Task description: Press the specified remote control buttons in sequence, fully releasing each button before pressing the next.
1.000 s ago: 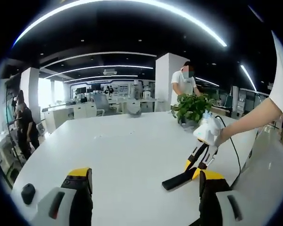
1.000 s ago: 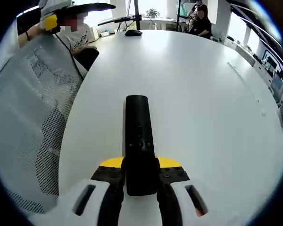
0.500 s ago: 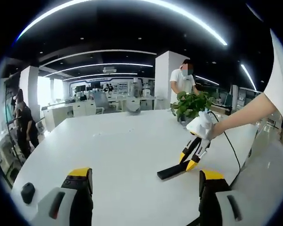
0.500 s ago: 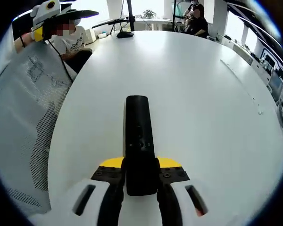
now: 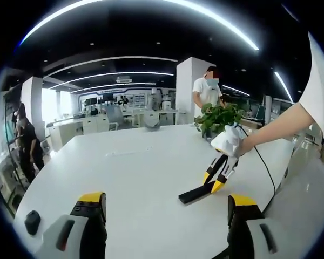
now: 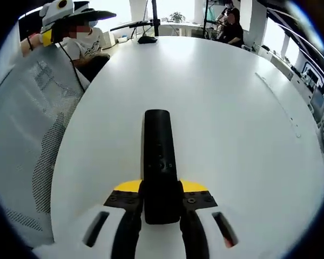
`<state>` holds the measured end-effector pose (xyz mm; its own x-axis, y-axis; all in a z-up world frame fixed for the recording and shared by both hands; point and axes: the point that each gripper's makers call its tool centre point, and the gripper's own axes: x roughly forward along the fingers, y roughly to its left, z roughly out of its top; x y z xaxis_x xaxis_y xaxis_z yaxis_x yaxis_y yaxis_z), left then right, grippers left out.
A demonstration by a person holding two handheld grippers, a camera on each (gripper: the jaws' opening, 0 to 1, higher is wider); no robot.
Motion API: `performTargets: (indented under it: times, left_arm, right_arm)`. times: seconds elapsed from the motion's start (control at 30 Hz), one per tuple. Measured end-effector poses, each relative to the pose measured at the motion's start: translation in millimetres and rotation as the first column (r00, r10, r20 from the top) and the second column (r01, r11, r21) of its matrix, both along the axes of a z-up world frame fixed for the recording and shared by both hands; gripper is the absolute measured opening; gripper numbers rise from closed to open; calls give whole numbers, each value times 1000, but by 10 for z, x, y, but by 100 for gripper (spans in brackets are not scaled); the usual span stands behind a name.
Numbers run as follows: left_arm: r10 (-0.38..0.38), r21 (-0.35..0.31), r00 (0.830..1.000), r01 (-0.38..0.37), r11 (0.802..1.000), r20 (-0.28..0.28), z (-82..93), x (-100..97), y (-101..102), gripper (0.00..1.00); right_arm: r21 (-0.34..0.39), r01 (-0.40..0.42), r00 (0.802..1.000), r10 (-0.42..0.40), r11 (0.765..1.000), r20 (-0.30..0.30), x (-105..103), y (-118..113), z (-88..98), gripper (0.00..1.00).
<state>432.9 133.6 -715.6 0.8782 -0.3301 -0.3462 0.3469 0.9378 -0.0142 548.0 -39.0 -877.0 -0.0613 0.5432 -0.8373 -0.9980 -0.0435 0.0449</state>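
Item: remote control (image 6: 159,162), black, slim, bar-shaped. Held at its near end between the jaws of my right gripper (image 6: 161,208), which are closed narrow on its two long sides. Its long axis runs straight out along my jaws; the far, rounded end points away from me over the white counter (image 6: 232,108), towards the counter's far edge. The button face is turned up to my camera; small keys show along the middle, too faint to tell apart.

In the left gripper view the same remote control (image 5: 197,192) slants down from the right gripper (image 5: 215,181), its free tip low over the counter or touching it, I cannot tell which, well in from the right-hand edge.

Item: left gripper (image 5: 164,226). Jaws stand wide apart, holding nothing, low over the near edge of the counter, well apart from the remote.

Step in hand, as I judge it: holding the remote steady for pressing; no key is under pressure now.

Next move calls for: bringing one left jaw tip down on the first named key, square to the face, then lifting fully clear before the next.

Also present: potted plant (image 5: 218,121) at the far right edge; mesh chair back (image 6: 27,140) beside the left edge.
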Motion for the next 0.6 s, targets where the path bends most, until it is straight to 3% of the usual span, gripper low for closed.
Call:
performTargets:
  times: [0.27, 0.37, 0.43, 0.47, 0.5, 0.6]
  left_arm:
    - [5, 8, 1000, -5, 1000, 0, -5, 0, 13, 97]
    - [5, 10, 1000, -5, 1000, 0, -6, 0, 16, 97]
    - [6, 11, 1000, -6, 1000, 2, -3, 2, 20, 97]
    - [6, 10, 1000, -6, 1000, 4, 0, 2, 20, 97]
    - [6, 9, 1000, -6, 1000, 5, 2, 3, 20, 97]
    - [4, 9, 1000, -5, 1000, 8, 8, 5, 16, 97]
  right_arm:
    - [52, 171, 985, -172, 984, 9, -2, 43, 5, 28]
    - [101, 244, 970, -244, 964, -13, -29, 75, 36, 44]
    - [141, 296, 955, -295, 945, -33, -36, 98, 90, 52]
    - [193, 343, 939, -341, 919, -46, -29, 122, 176, 53]
    - [210, 359, 933, -357, 909, -49, -24, 124, 209, 55]
    - [291, 449, 890, -451, 845, -62, 15, 91, 388, 69]
